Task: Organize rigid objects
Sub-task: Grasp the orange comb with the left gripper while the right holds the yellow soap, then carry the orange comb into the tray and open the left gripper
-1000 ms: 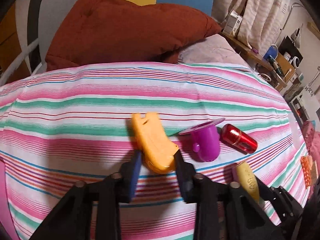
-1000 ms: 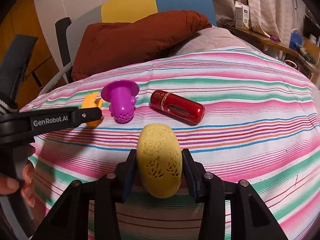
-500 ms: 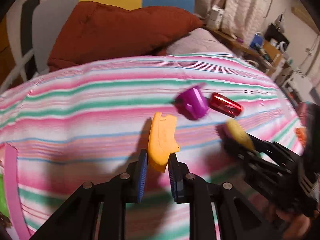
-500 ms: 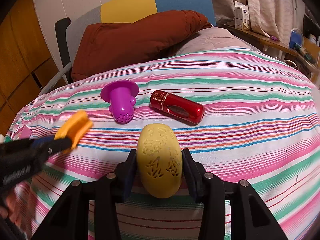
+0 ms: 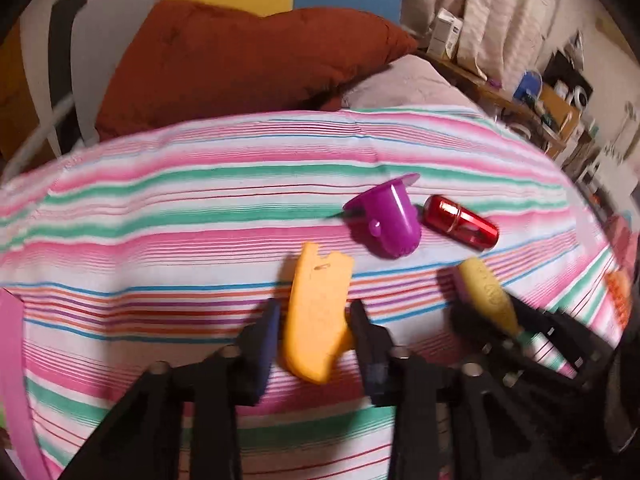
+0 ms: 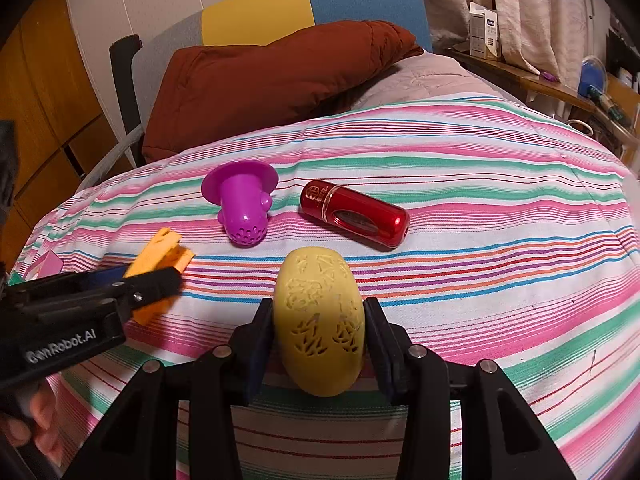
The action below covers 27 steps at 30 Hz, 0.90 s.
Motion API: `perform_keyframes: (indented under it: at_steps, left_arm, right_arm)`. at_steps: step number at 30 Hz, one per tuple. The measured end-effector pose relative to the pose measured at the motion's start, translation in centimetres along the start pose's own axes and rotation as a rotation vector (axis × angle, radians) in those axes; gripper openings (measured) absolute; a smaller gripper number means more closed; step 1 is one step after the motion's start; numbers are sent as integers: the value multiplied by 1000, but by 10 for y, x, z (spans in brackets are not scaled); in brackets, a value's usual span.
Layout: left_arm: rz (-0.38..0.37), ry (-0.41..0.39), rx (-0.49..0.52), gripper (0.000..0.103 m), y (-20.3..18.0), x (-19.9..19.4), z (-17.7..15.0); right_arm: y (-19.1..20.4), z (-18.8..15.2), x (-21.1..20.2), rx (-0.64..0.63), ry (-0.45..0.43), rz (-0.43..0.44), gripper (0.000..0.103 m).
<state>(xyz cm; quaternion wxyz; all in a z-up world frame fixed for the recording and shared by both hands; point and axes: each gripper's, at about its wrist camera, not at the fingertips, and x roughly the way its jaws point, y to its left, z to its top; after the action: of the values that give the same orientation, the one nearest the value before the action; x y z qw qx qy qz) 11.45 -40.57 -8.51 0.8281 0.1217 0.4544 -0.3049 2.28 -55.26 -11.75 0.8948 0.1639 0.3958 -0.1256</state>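
Observation:
An orange flat plastic piece [image 5: 318, 316] lies on the striped cloth between the open fingers of my left gripper [image 5: 316, 322]; it also shows in the right wrist view [image 6: 160, 264], partly hidden by the left gripper [image 6: 132, 284]. My right gripper [image 6: 318, 320] is shut on a yellow carved oval object [image 6: 320, 320], which also shows in the left wrist view [image 5: 486, 292]. A purple strainer cup [image 6: 244, 208] [image 5: 390, 220] and a red cylinder [image 6: 356, 214] [image 5: 460, 222] lie side by side just beyond.
The striped cloth [image 6: 480, 200] covers a bed. A rust-brown cushion [image 6: 272, 76] and a grey pillow [image 6: 432, 76] lie at the back. A cluttered side table [image 6: 560, 84] stands at the right. A pink container edge [image 5: 12, 340] is at the left.
My left gripper, which was shut on the orange piece and carrying it, has opened; the piece now rests on the cloth nearer the purple cup. The right gripper has stayed still.

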Motion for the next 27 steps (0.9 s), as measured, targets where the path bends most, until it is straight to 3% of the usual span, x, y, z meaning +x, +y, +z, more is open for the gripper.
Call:
perform_keyframes:
  at_steps: [5,21,27]
  left_arm:
    - [24,-23,74,30,-2,-13,-22]
    - [-77,-24,-65,29,36,-78,-98]
    - [-113,-66,-134,29,61,-112,-117]
  right_arm:
    - [1,1,2,-10,2,-6,45]
    - [5,1,1,-44,6,-40,45]
    - [21,-2,-3,-94,23,-19,44]
